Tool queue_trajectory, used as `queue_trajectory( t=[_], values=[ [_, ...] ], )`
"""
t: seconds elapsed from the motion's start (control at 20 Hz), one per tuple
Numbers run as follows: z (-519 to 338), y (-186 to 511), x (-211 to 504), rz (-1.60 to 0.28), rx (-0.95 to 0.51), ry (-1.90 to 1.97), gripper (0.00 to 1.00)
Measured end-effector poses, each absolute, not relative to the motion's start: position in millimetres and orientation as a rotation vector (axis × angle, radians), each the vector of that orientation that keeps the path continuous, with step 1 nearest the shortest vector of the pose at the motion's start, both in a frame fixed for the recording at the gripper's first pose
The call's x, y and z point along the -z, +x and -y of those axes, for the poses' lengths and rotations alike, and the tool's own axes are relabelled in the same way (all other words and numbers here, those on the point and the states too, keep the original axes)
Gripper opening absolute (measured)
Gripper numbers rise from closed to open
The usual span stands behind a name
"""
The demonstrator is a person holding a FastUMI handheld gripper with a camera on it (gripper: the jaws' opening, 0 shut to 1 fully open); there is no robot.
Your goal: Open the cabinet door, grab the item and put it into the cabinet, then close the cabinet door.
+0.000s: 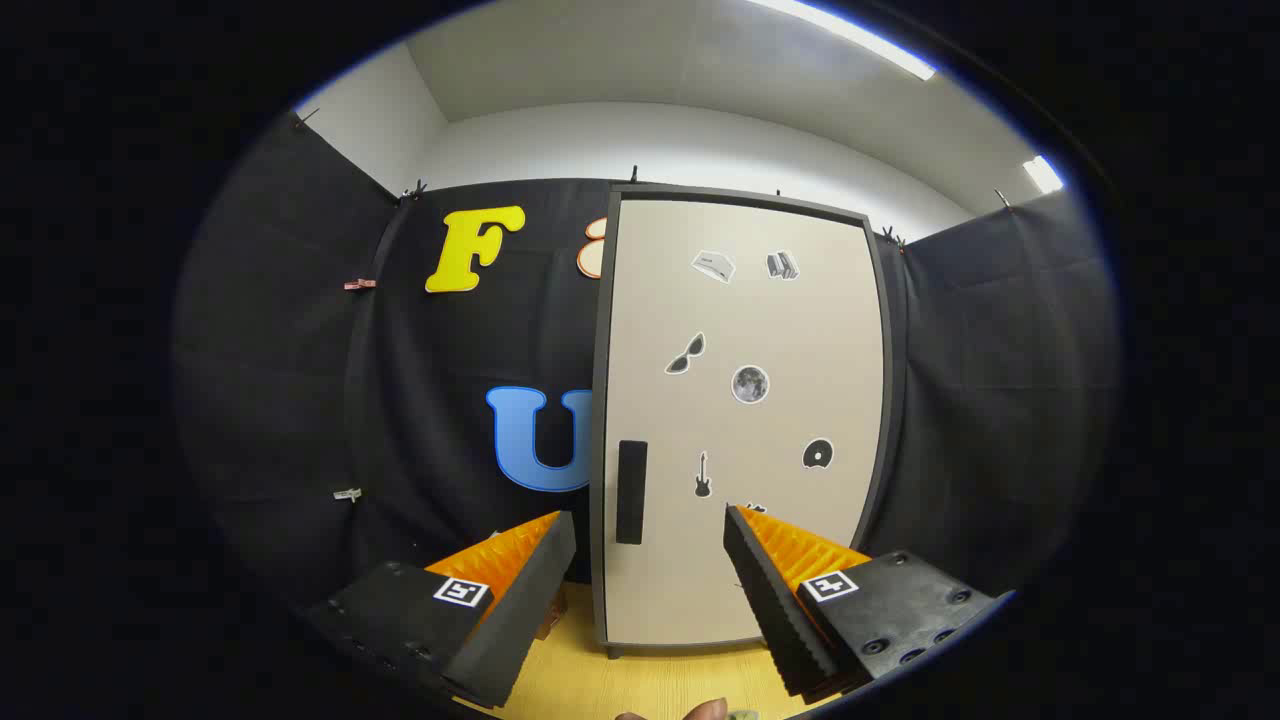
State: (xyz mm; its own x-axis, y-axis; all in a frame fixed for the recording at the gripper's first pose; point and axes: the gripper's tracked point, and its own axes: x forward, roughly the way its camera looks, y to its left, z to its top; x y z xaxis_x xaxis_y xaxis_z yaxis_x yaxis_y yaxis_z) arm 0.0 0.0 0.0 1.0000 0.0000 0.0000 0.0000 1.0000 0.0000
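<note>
A tall cabinet (745, 420) with a beige door in a dark frame stands on a light wooden tabletop (640, 680), straight ahead of me. The door is shut and carries several small stickers. A dark vertical handle (631, 491) sits low near the door's left edge. My gripper (650, 525) is open, fingers spread wide, with nothing between them; the handle lies beyond the gap, a little nearer the left finger (520, 590). The right finger (775, 590) stands in front of the door's lower part. A small object (551, 625) is partly hidden behind the left finger.
Black cloth walls close the booth behind and on both sides of the cabinet. A person's fingertip (705, 710) and a small pale thing beside it show at the near edge of the tabletop, just under the fingers.
</note>
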Motion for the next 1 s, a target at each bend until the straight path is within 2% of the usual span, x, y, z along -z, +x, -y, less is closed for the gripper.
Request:
queue_trajectory(
  t=[1.0],
  values=[
    [-1, 9, -3, 0.005, -0.017, 0.015, 0.97]
  ],
)
